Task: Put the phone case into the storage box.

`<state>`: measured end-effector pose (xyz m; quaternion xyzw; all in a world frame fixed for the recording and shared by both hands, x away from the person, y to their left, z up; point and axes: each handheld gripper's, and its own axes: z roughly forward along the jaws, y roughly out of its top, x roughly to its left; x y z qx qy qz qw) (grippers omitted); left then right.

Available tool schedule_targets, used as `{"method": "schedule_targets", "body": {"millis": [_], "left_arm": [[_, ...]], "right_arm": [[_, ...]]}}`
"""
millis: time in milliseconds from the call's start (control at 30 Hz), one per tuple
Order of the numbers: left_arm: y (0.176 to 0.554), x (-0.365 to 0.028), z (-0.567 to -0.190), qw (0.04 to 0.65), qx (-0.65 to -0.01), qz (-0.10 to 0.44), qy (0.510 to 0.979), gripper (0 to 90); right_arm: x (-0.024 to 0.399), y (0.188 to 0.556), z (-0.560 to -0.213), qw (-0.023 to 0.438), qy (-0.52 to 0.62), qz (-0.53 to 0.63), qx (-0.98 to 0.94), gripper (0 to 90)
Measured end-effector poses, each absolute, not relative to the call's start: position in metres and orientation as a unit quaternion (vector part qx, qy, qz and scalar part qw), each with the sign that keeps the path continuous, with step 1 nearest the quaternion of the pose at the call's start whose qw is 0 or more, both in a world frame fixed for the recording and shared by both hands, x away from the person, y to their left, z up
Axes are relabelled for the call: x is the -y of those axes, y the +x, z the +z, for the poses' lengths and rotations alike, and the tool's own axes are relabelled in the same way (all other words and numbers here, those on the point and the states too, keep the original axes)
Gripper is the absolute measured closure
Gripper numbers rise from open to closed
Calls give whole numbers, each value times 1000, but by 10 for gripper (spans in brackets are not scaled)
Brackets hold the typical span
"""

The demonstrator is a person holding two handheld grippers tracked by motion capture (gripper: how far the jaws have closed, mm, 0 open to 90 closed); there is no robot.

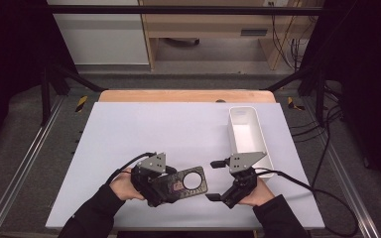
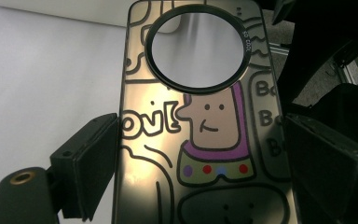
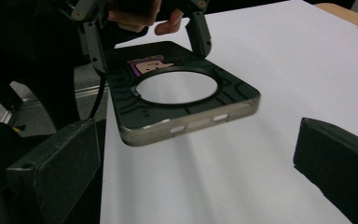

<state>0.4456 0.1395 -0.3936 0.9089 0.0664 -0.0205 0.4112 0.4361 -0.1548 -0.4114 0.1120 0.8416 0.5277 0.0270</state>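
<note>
Left gripper (image 1: 171,184) fingers (image 2: 91,163) clamped on both long edges of phone case (image 1: 186,183), case held flat just above white surface (image 1: 144,129) near its front edge. Right gripper (image 1: 217,179) just beside case's free end, fingers (image 3: 56,163) spread wide, nothing between. White bin (image 1: 248,136) beyond, far right.

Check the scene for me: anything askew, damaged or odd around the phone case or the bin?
Nothing stands out. The dark cartoon-printed phone case with the round cutout sits squarely between the left gripper jaws, lifted off the white table sheet, no cracks visible. The white rectangular plastic bin stands upright; the right gripper is open.
</note>
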Motion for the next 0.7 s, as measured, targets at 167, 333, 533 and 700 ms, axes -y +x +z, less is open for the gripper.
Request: {"method": "schedule_targets", "body": {"millis": [167,333,533,700], "left_arm": [[444,-136,-392,412,-59,-23,909,117],[445,-135,-392,411,-54,-26,910,117],[445,-133,-393,411,-52,-30,910,117],[446,-132,-394,409,-48,-33,910,117]], "right_arm": [[148,436,-411,22,101,526,-844,9],[146,437,-412,19,99,527,-844,10],[145,438,-414,16,94,528,-844,16],[143,438,-416,7,88,526,-846,27]]}}
